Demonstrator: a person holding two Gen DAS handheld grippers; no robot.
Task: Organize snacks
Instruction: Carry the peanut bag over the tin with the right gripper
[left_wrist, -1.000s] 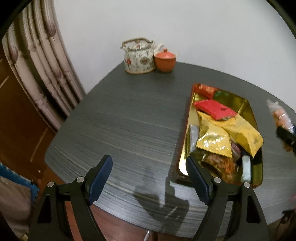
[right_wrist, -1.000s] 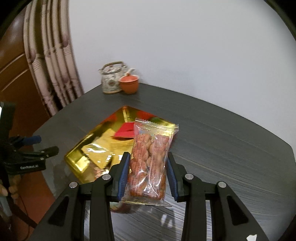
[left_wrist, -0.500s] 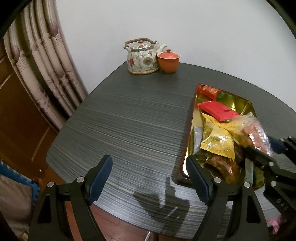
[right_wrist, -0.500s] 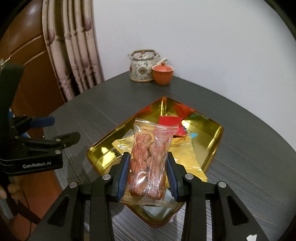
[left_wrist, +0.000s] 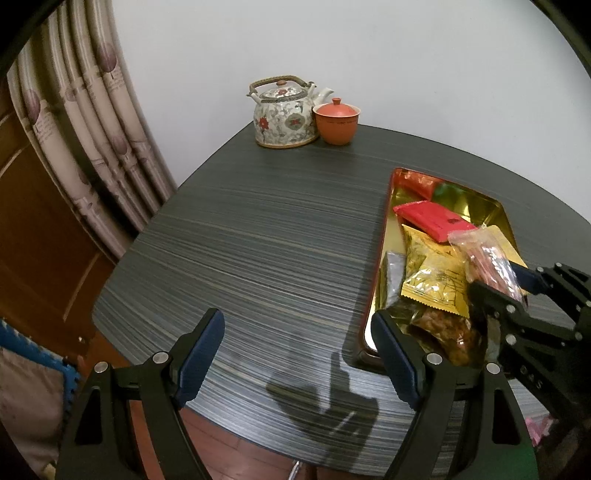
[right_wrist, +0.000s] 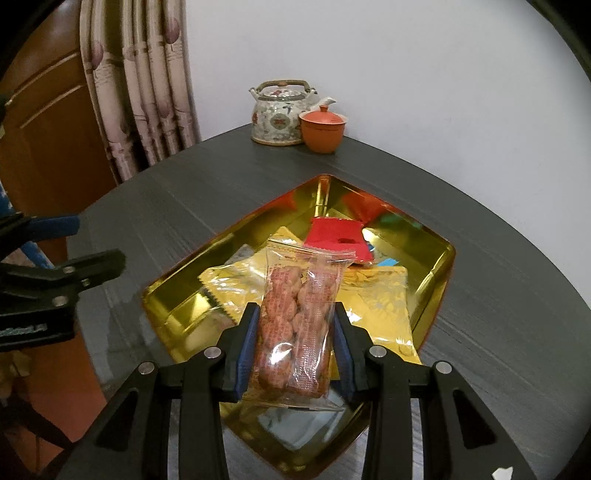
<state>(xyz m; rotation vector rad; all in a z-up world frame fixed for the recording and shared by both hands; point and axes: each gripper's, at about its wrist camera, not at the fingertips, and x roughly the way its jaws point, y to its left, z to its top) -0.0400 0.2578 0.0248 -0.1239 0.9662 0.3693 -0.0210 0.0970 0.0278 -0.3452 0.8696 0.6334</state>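
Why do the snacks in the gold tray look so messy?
They lie heaped, not lined up: yellow packets overlap at angles in the gold tray, with a red packet on top. Nothing looks spilled or torn. The right tool holds a clear snack bag above the pile.

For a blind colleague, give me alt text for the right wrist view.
The right hand-held gripper clamps a clear packet of peanuts above a gold tray of snacks on a dark table; a teapot stands behind.

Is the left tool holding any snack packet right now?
No, the left tool stands open and empty over the dark striped table, while the clear packet of reddish snacks sits clamped in the right tool.
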